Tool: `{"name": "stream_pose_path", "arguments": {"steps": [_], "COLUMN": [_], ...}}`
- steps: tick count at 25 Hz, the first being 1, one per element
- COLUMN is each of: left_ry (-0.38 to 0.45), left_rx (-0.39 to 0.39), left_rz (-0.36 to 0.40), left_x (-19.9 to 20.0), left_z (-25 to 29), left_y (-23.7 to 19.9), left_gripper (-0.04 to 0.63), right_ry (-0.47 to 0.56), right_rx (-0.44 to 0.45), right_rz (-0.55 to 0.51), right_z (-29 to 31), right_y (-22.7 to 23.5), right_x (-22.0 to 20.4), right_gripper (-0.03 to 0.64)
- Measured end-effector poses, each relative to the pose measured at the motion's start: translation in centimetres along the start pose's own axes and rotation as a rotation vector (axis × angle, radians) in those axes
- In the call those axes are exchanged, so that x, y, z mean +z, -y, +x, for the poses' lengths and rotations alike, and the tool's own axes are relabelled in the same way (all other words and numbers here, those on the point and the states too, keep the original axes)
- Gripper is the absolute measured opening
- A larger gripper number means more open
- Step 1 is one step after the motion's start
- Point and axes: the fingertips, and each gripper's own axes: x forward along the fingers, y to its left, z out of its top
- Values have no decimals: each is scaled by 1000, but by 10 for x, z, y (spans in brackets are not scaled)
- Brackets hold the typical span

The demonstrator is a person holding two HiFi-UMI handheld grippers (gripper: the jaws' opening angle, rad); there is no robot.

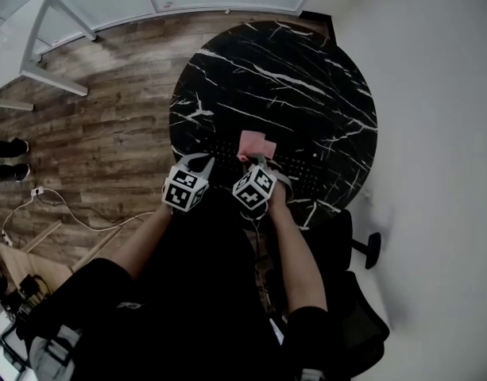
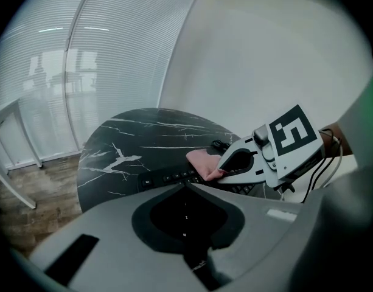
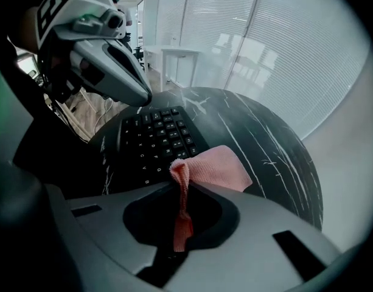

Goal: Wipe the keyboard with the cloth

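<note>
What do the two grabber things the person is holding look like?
Both the left gripper and the right gripper are pale grey plastic beaks with dark hollows in their sides. Each carries a white cube printed with black square markers. Thin black cables trail from the right one. The person wears dark short sleeves.

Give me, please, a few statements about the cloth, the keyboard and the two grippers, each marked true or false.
1. The right gripper pinches the pink cloth in its jaws. True.
2. The table is square and white. False: it is round and black with white veins.
3. The left gripper also holds the cloth. False: its jaws are together with nothing between them.
4. The keyboard lies on the table. True.
</note>
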Motion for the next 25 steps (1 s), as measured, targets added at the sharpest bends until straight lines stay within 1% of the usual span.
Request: {"name": "stream_pose_path", "arguments": {"steps": [6, 13, 17, 20, 25], "left_ry": [-11, -33, -47, -52, -52], "left_rx": [-5, -21, -33, -41, -47], "left_rz": [-2, 8, 16, 26, 28], "left_x": [-10, -23, -29, -30, -29], "left_z": [0, 3, 4, 4, 5], "left_y": [6, 16, 22, 25, 26], "left_gripper": [0, 0, 0, 0, 0], "right_ry": [5, 21, 16, 19, 2], "right_rx": [49, 47, 68, 67, 108], "right_rz": [21, 36, 51, 56, 69], "right_z": [-6, -12, -13, -14, -10], "right_y": [-33, -56, -72, -81, -100], "right_x": [-7, -14, -20, -22, -28], "right_gripper": [15, 14, 14, 14, 14]}}
